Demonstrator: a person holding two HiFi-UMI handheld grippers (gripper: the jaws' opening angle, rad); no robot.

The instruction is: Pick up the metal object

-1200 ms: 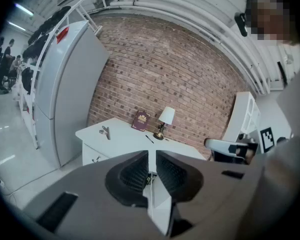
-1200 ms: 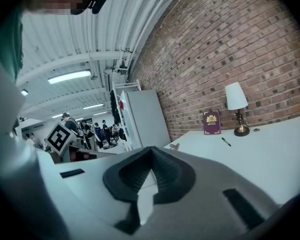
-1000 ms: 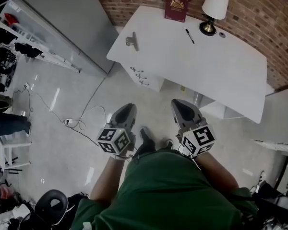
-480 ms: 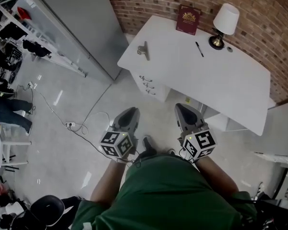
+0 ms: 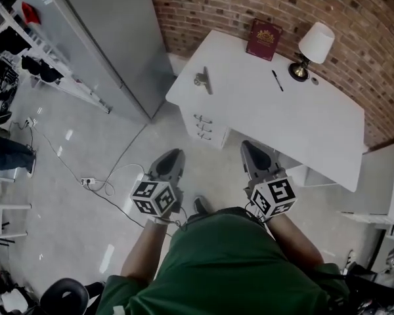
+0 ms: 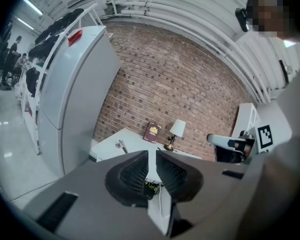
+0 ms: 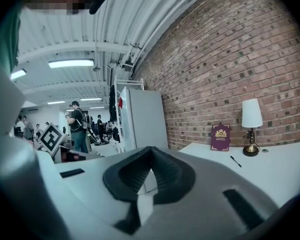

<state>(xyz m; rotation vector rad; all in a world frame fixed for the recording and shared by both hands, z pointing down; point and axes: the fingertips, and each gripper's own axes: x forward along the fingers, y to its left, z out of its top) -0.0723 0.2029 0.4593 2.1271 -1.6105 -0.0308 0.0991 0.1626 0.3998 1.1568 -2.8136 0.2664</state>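
Observation:
The metal object point(image 5: 201, 79), a small clamp-like piece with a bar, lies near the left edge of the white table point(image 5: 262, 117). In the left gripper view the metal object point(image 6: 121, 144) shows far ahead on the table. Both grippers are held low in front of the person's body, well short of the table. My left gripper point(image 5: 169, 165) point(image 6: 152, 153) has a narrow gap between its jaws and nothing in it. The jaws of my right gripper point(image 5: 256, 157) point(image 7: 151, 149) meet at the tips and are empty.
A dark red book point(image 5: 264, 39), a lamp point(image 5: 313, 48) and a pen point(image 5: 276, 80) are at the table's back by the brick wall. A drawer unit point(image 5: 203, 125) sits under the table. A tall grey cabinet point(image 5: 111, 31) stands left. A cable point(image 5: 105, 182) trails on the floor.
The view has shifted: the table and metal object sit a little lower and further right in the head view. Both grippers keep the same pose in front of the body.

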